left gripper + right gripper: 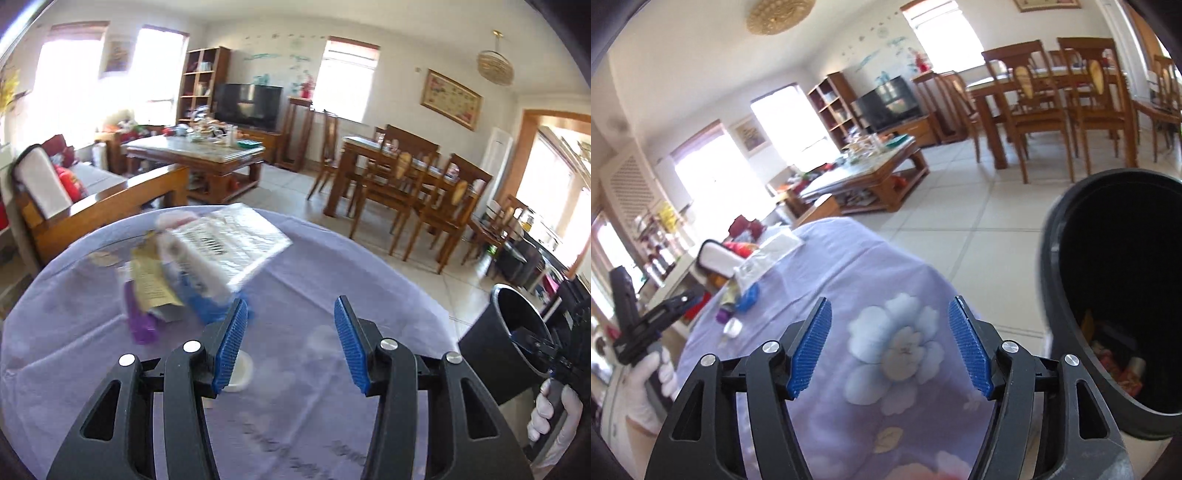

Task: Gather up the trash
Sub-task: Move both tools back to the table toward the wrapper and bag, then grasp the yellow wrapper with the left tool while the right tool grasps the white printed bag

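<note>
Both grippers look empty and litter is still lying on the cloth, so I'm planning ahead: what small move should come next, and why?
Probably ease the open left gripper forward to the pile of wrappers on the lilac tablecloth. Nothing sits between its pads, the pile lies just ahead to its left, and the black bin stands beside the table, already holding some trash.

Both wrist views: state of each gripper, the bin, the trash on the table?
left gripper: jaws open, nothing between.
right gripper: jaws open, nothing between.
black bin: open-topped, some trash inside.
trash pile: loose on the table, untouched.
white lid: lying apart from the pile.
</note>
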Action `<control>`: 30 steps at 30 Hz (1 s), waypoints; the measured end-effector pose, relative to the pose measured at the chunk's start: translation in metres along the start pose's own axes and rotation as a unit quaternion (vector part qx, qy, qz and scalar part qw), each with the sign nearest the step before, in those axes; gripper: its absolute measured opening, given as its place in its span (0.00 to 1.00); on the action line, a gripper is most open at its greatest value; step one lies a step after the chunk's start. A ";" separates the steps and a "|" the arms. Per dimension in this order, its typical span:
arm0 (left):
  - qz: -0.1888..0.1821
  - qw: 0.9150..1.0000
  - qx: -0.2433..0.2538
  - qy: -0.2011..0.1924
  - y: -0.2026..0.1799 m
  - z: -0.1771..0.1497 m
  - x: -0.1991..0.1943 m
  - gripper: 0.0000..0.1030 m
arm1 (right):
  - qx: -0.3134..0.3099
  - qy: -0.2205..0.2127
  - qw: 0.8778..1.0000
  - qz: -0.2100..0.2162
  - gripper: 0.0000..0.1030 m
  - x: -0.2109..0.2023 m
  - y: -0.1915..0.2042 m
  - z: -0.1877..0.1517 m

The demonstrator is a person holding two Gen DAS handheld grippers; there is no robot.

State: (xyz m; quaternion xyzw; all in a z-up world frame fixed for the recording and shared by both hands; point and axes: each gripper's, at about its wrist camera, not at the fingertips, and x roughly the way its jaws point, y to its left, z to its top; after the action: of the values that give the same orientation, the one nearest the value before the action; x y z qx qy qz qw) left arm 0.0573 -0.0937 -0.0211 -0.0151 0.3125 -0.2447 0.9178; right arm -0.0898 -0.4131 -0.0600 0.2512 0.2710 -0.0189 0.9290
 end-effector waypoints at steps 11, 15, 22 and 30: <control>0.040 0.996 -0.040 0.067 0.123 0.028 0.046 0.49 | 0.028 0.119 0.976 0.180 0.73 0.130 0.169 0.039; 0.031 0.994 -0.038 0.096 0.135 0.038 0.075 0.49 | 0.097 0.167 0.964 0.183 0.74 0.192 0.185 0.053; 0.022 0.992 -0.035 0.117 0.143 0.046 0.100 0.49 | 0.179 0.232 0.940 0.174 0.74 0.279 0.184 0.055; -0.004 0.994 -0.009 0.112 0.141 0.043 0.104 0.25 | 0.158 0.232 0.941 0.190 0.73 0.308 0.208 0.063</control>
State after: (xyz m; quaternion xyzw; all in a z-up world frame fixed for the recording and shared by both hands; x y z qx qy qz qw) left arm 0.2158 -0.0227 -0.0708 0.0032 0.4154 -0.2456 0.8759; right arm 0.2394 -0.2301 -0.0773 0.4392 0.4199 0.1740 0.7749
